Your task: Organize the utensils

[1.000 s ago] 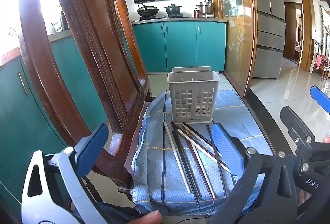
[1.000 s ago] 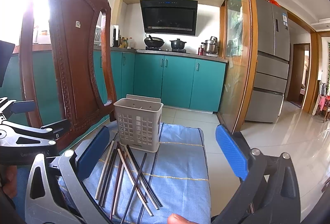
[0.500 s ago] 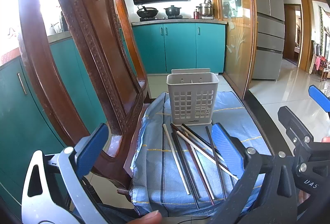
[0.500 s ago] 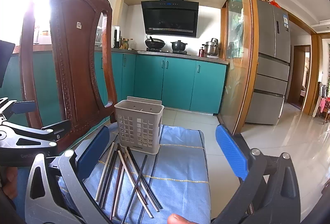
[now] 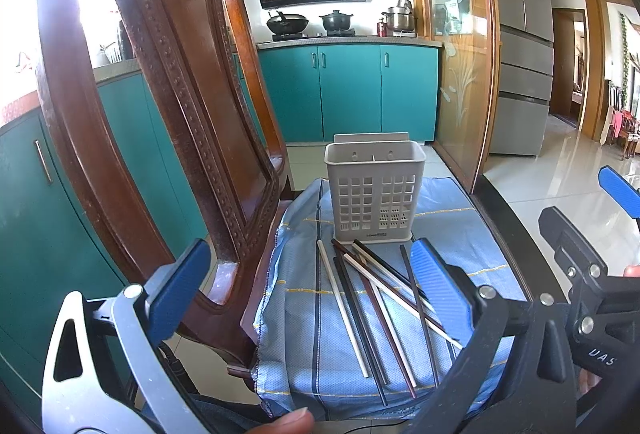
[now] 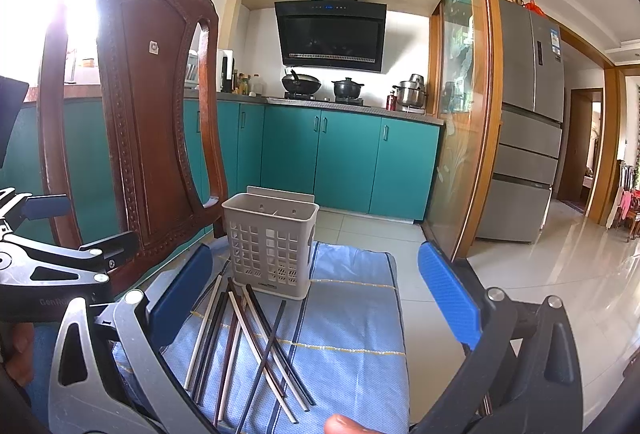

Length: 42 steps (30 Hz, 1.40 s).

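chopsticks (image 5: 372,310) are spread loosely on a blue cloth (image 5: 452,234), long axes running from the near edge toward a grey slotted holder (image 5: 374,192), some crossed over one another. the holder is stood upright just beyond their far tips. a wooden chair (image 5: 160,94) is seen close on the left; bare cloth is left to the right. the left gripper (image 5: 308,298) and right gripper (image 6: 312,298) are held wide apart, nothing grasped.
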Each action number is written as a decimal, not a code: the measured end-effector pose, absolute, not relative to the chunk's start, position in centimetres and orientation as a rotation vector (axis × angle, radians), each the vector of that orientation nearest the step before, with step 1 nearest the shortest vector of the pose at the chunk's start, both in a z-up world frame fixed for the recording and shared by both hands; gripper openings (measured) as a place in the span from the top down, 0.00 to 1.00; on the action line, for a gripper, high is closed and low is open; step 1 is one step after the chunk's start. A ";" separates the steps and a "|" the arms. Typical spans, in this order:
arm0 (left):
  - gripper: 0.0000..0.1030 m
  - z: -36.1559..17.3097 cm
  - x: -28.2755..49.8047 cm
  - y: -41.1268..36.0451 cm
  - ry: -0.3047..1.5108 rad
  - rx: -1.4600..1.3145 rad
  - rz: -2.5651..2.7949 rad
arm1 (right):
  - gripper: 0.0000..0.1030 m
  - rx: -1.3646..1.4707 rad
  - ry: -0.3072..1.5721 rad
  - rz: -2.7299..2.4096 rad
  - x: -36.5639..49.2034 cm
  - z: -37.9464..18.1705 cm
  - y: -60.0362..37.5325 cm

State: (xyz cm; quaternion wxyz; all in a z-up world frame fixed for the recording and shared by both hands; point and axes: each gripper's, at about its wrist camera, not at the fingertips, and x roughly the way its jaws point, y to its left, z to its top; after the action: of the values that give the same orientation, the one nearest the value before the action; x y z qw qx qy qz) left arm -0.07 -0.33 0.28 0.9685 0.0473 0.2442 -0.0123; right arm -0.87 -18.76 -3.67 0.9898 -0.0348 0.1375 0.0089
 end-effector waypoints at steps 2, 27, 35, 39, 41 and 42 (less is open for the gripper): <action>0.03 0.3 0.0 -0.4 0.493 0.096 -0.025 | 0.02 -0.071 0.274 0.016 -0.8 -3.7 -18.7; 0.03 -0.4 0.5 -0.1 0.513 0.093 -0.017 | 0.02 -0.070 0.284 0.013 -0.5 -4.1 -19.1; 0.03 -1.5 1.2 -0.3 0.553 0.102 -0.017 | 0.02 -0.089 0.402 0.022 1.4 -5.5 -19.5; 0.03 -2.9 2.0 -0.4 0.598 0.115 -0.015 | 0.02 -0.093 0.530 0.052 3.4 -7.5 -19.9; 0.03 -3.6 2.3 -0.3 0.621 0.118 -0.016 | 0.02 -0.062 0.581 0.053 4.1 -8.6 -20.4; 0.03 -4.1 2.6 -0.2 0.638 0.117 -0.020 | 0.03 -0.054 0.599 0.050 4.3 -9.0 -20.4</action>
State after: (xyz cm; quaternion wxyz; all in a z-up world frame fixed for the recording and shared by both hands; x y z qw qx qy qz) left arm 2.55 -0.24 -4.09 0.9478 0.0577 0.3134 -0.0099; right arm 4.31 -20.43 -8.97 0.9548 -0.0267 0.2949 0.0248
